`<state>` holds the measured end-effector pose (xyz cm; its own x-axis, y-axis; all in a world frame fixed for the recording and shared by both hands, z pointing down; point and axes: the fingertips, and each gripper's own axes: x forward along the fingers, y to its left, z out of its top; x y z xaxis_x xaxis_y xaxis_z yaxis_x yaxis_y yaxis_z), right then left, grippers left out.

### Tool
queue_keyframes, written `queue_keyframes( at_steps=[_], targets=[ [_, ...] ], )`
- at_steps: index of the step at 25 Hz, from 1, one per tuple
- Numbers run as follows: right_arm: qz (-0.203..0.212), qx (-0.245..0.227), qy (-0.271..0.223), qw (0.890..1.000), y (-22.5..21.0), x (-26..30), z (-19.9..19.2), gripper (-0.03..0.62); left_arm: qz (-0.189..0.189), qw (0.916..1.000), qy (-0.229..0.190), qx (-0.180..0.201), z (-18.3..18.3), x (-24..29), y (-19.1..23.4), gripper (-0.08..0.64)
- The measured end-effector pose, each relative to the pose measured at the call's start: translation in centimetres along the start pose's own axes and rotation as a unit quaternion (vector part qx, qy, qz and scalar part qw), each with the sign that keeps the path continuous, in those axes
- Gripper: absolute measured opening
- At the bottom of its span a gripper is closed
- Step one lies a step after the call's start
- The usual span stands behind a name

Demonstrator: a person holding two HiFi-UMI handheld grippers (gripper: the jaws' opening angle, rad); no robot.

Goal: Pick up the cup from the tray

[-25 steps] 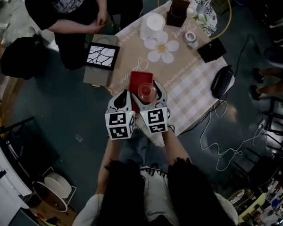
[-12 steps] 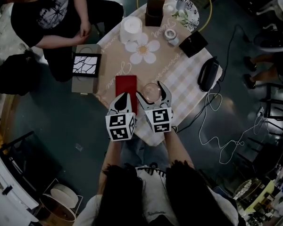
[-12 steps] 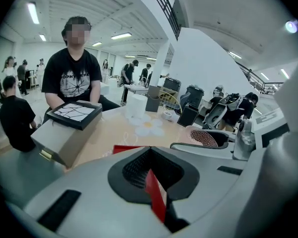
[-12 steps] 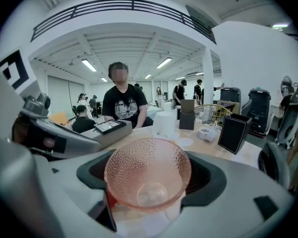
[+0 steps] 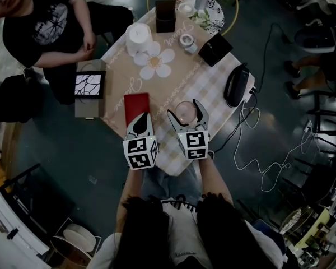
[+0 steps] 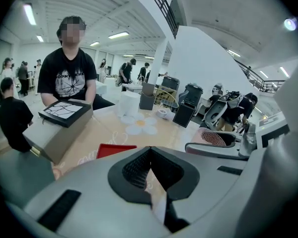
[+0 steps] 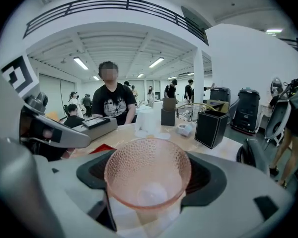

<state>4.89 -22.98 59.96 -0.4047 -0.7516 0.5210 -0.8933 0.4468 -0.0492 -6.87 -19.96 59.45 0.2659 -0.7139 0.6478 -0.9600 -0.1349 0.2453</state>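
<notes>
The right gripper (image 5: 184, 110) grips the pink cup (image 5: 185, 115) between its fingers (image 5: 200, 112) above the bench (image 5: 213, 88), close to the near edge and just right of the red tray (image 5: 135, 103). The left gripper (image 5: 143, 119) (fingers pressed together) hangs over the tray's near end. Along the far edge stand a white roll (image 5: 138, 36), a dark box (image 5: 165, 14) and a tape roll (image 5: 186, 40). A black case (image 5: 236, 86) lies at the right edge. A seated person (image 5: 42, 29) faces the left edge.
</notes>
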Motion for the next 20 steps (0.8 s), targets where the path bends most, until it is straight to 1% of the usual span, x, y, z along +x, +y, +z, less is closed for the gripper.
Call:
queue_keyframes(
  at_steps=[3,7,10,12,15,20],
  targets=[
    [-0.011,0.001,-0.003,1.0,-1.5,-0.2,-0.4,0.411,0.005,1.0,0.001,-0.007,-0.2,0.5,-0.5,0.005],
    [-0.027,-0.008,-0.006,1.0,-2.9,-0.1,-1.2,0.411,0.005,1.0,0.003,0.006,-0.5,0.9,-1.3,0.005],
    [-0.025,0.0,-0.004,1.0,-3.4,0.1,-2.1,0.411,0.005,1.0,0.004,-0.004,-0.5,1.1,-1.4,0.005],
    [-0.023,-0.003,0.0,1.0,-3.6,0.1,-2.8,0.411,0.008,0.9999,0.004,-0.01,-0.6,1.2,-1.3,0.005],
    [-0.025,0.004,-0.003,1.0,-4.1,-0.2,-3.4,0.411,0.01,0.9999,0.007,0.001,-0.7,1.2,-1.4,0.005],
    [-0.028,0.014,-0.014,0.999,-4.0,0.1,-3.2,0.411,0.007,0.9998,0.019,0.008,-1.4,1.1,-1.6,0.005]
  ],
)
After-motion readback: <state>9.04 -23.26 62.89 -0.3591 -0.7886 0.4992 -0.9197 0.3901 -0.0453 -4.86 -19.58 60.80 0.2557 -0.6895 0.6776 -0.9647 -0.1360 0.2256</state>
